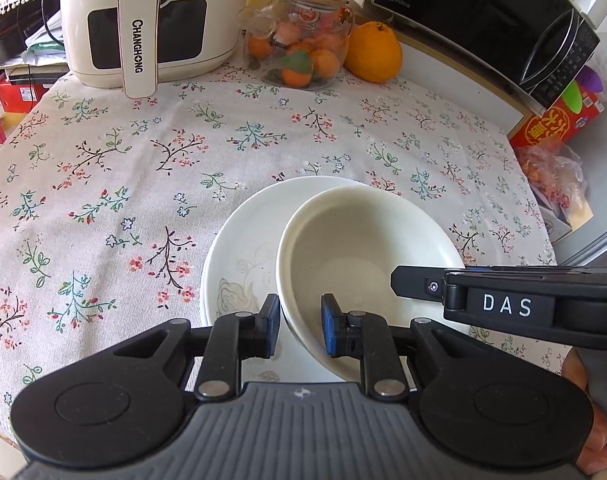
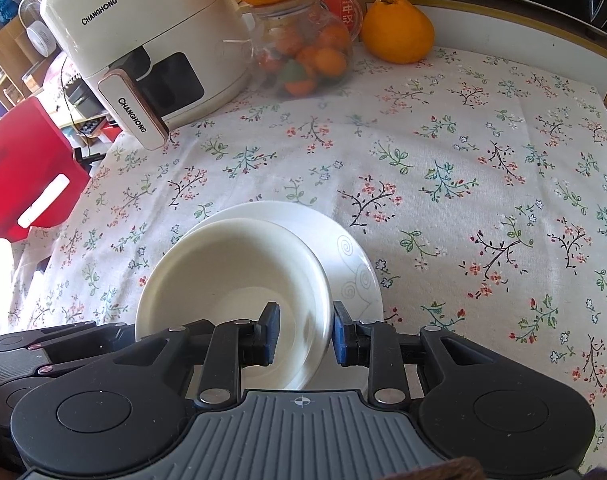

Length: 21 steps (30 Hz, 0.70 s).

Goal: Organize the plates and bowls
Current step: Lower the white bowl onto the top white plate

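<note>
A plain white bowl (image 1: pixel 363 240) (image 2: pixel 231 272) is tilted over a white plate (image 1: pixel 239 248) (image 2: pixel 351 256) with a faint grey swirl pattern, which lies on the floral tablecloth. My left gripper (image 1: pixel 300 322) is shut on the bowl's left rim, one blue pad outside the wall and one inside. My right gripper (image 2: pixel 306 330) is shut on the opposite rim in the same way. In the left wrist view one of the right gripper's black fingers (image 1: pixel 407 284) reaches the bowl from the right.
At the back of the table stand a cream air fryer (image 1: pixel 143 20), a glass jar of small oranges (image 1: pixel 299 48), a large orange (image 1: pixel 373 52) and a microwave (image 1: pixel 483 20). A red box (image 1: pixel 551 124) sits past the right edge, a red chair (image 2: pixel 23 160) to the left.
</note>
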Available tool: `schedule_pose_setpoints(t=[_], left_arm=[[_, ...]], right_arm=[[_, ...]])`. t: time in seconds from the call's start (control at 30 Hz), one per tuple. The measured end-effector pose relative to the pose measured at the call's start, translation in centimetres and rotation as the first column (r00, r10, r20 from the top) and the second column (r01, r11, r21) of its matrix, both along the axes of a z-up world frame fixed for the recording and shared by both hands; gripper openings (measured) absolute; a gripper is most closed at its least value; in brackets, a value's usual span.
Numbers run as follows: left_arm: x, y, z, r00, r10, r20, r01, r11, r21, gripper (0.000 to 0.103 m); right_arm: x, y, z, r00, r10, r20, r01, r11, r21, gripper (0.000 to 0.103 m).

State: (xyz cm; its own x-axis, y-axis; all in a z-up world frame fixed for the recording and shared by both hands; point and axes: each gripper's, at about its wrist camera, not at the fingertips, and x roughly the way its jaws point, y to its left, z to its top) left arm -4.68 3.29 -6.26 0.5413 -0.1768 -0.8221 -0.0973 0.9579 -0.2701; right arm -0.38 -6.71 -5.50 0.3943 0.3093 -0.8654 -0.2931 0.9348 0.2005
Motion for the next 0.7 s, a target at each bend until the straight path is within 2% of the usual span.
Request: schedule_pose_setpoints(t=[0.13, 0.3, 0.7], left_arm=[[0.0, 0.2, 0.0, 1.0, 0.001, -0.003, -0.001, 1.0, -0.015, 0.021], [-0.3, 0.1, 0.2, 1.0, 0.006, 0.01, -0.006, 1.0, 0.004, 0.024], [-1.2, 0.1, 1.6, 0.998, 0.026, 0.061, -0.028, 0.999, 0.037, 0.025]], right_arm=[[-0.1, 0.1, 0.1, 1.0, -0.001, 0.01, 0.001, 1.0, -0.006, 0.028], [-0.3, 0.0, 0.5, 1.0, -0.008, 0.028, 0.008, 1.0, -0.003, 0.028], [-2.0, -0.7, 2.8, 0.992, -0.021, 0.127, 0.019, 1.0, 0.018, 0.028]])
